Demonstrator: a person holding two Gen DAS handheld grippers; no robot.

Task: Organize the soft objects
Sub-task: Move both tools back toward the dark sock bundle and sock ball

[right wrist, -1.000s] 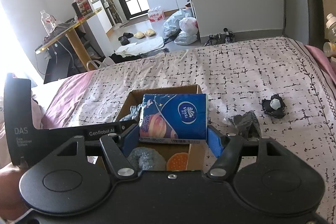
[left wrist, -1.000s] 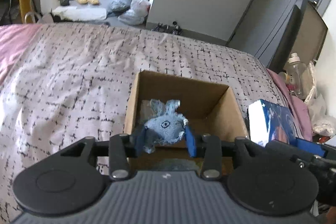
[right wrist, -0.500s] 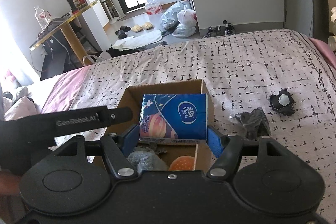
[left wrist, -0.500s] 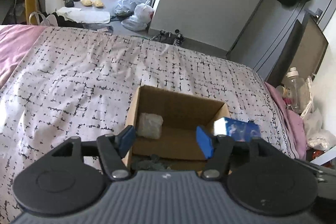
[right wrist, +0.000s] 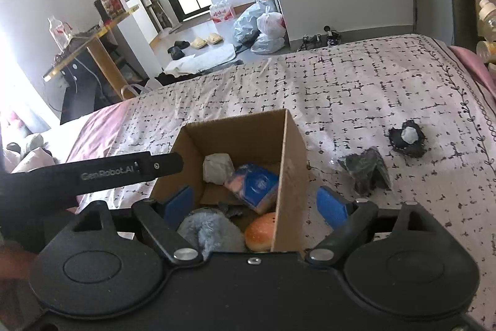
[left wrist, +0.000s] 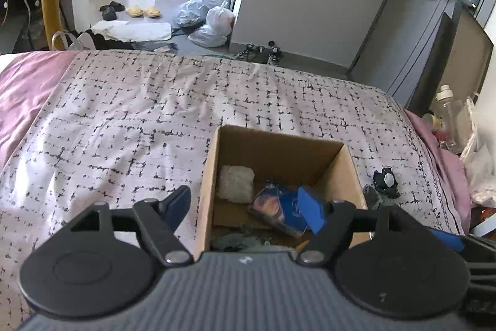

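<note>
Right wrist view: tissue pack (right wrist: 254, 187) tilted inside cardboard box (right wrist: 288, 176).

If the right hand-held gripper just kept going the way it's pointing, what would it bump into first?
Probably the cardboard box: the open right hand-held gripper straddles its right wall, with the burger-shaped toy just inside. Depth is hard to judge.

The right gripper's housing hides the lower parts of the grey plush toy (right wrist: 207, 233) and the burger-shaped toy (right wrist: 260, 231) inside the cardboard box (right wrist: 288, 163).
</note>
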